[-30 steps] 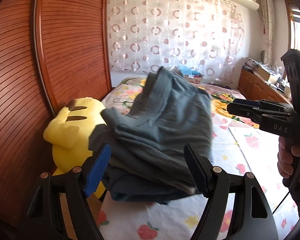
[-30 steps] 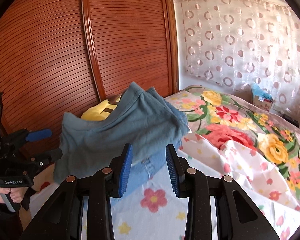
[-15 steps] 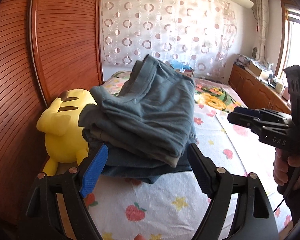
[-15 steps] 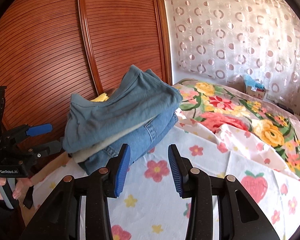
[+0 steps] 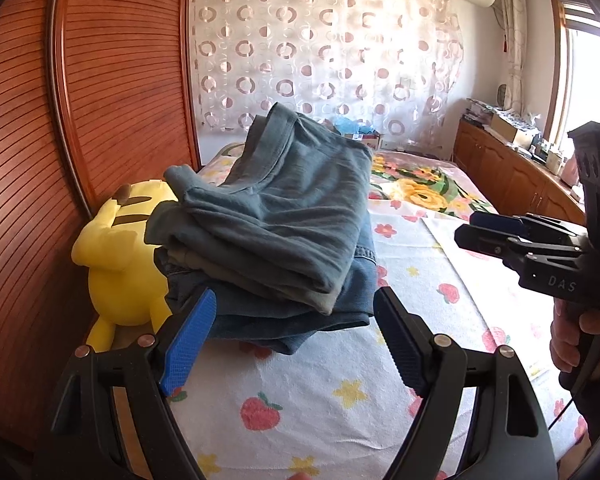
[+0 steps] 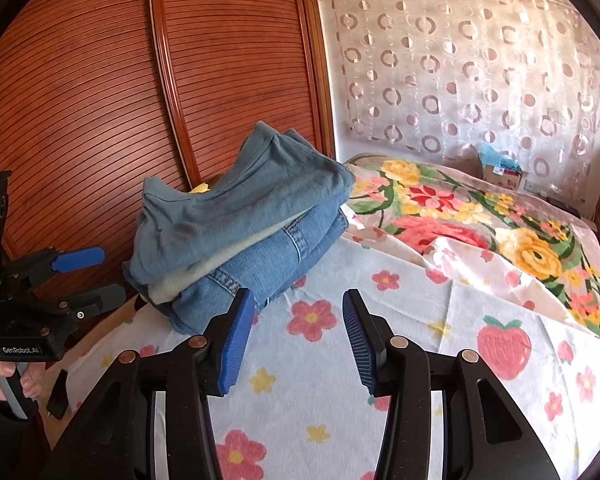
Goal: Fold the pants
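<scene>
**Folded stack on the bed, both claws free**

Far left: one yellow plush toy with brown-striped back (image 5: 120,256), wedged between the reddish slatted wooden wardrobe door (image 5: 32,184) and the clothes. Next, one stack of three folded garments: grey-blue soft cotton pants (image 5: 284,216) on top, a pale cream layer (image 6: 220,258) in the middle, blue denim jeans (image 6: 268,268) at the bottom. Resting on the flower-and-strawberry printed bedsheet (image 5: 340,392), near the bed's wardrobe-side edge.

Two claws counted. Left claw (image 5: 292,342) with fingers wide apart, gripping nothing, stack just beyond and between the blue pads. Right claw (image 6: 296,338) likewise spread and empty, stack ahead and off to its left, not touching. Far right of the left view: one wooden cabinet run (image 5: 512,176) under the window.
</scene>
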### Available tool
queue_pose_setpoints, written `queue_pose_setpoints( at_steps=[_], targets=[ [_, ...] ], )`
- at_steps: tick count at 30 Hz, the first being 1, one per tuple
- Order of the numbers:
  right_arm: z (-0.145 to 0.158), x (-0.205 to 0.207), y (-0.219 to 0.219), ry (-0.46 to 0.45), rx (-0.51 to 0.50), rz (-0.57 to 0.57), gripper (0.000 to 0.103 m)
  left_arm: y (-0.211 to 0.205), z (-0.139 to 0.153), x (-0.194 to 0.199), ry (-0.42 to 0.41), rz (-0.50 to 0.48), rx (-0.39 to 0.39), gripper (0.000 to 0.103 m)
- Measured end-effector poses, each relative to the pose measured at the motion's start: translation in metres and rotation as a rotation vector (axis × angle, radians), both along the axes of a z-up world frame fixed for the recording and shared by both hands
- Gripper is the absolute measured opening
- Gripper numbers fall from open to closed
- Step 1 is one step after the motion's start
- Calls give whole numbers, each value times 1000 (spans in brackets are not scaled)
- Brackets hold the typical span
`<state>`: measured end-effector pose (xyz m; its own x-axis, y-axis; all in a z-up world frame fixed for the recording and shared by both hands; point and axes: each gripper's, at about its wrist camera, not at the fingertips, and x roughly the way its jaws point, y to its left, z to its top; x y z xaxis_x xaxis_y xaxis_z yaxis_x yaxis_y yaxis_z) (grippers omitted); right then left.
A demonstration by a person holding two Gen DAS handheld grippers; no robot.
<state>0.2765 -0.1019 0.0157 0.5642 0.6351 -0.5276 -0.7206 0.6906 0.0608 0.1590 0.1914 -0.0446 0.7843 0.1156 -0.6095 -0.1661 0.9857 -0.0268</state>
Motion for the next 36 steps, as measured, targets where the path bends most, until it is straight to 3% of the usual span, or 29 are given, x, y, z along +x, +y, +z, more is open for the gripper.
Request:
queue_pose_setpoints(
  at_steps=[16,36],
  targets=[
    [4,-45,-20,-26,8,-90,62,-29,12,-20,-41,-39,17,82],
    [17,-135,-73,-93,38,-330,75,-98,27,-59,-85,-160,31,82]
  ],
)
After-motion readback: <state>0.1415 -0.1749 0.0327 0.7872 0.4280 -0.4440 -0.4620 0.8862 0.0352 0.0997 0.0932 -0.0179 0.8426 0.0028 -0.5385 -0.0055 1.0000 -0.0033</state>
